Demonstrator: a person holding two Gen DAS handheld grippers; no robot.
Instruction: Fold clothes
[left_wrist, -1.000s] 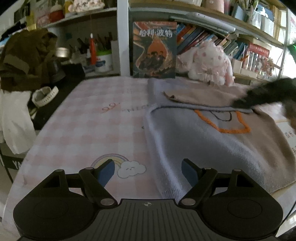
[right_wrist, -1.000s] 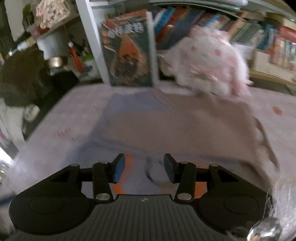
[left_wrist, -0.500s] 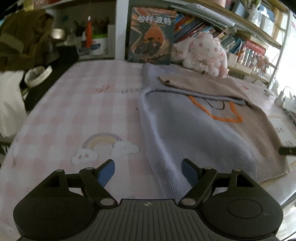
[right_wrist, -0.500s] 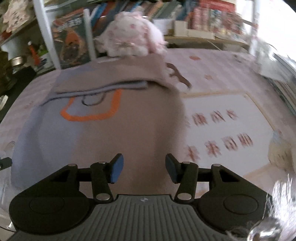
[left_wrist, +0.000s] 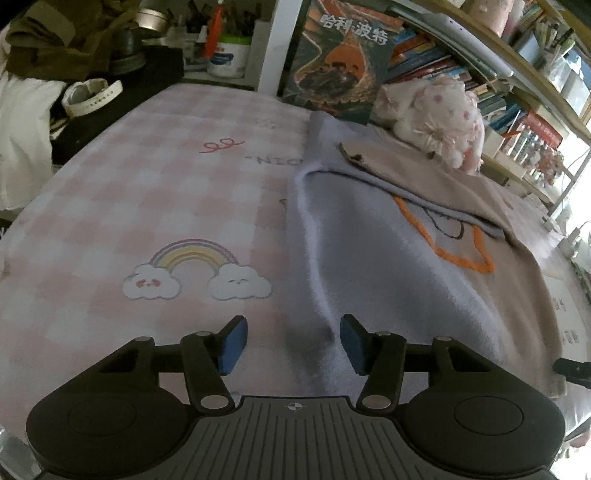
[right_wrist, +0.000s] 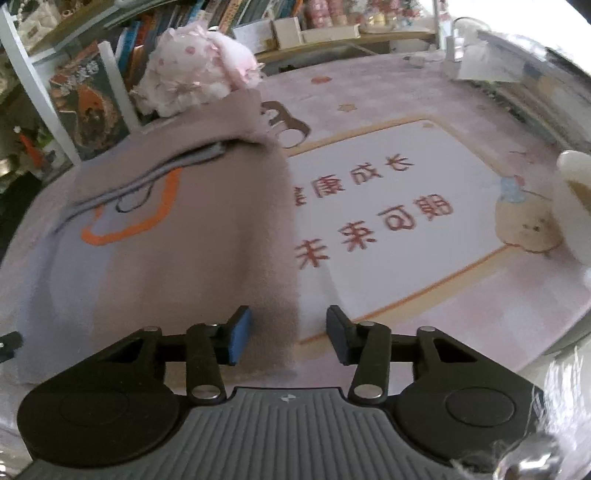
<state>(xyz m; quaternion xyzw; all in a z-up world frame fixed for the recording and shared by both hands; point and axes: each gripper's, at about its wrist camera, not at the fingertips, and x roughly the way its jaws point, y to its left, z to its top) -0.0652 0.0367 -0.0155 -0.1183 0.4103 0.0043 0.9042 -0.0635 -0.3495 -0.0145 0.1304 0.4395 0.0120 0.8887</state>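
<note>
A lavender and tan sweater (left_wrist: 399, 258) with an orange outline on its front lies flat on the pink checked cloth, its sleeves folded across the top. My left gripper (left_wrist: 291, 341) is open low over the sweater's near left hem corner, the lavender edge lying between the fingers. In the right wrist view the same sweater (right_wrist: 177, 243) fills the left half. My right gripper (right_wrist: 290, 334) is open at the near right hem corner, with the tan edge between its fingers. Neither pair of fingers pinches the fabric.
A pink plush toy (left_wrist: 439, 122) and a large standing book (left_wrist: 340, 62) sit behind the sweater by the shelves. A white mat with red characters (right_wrist: 388, 221) lies right of the sweater, with a cream cup (right_wrist: 576, 206) at the far right. Dark clutter (left_wrist: 85, 66) lines the left edge.
Both grippers dropped from over the sweater's upper part to its near hem. The left now straddles the left corner, the right the right corner. Both stayed open.
</note>
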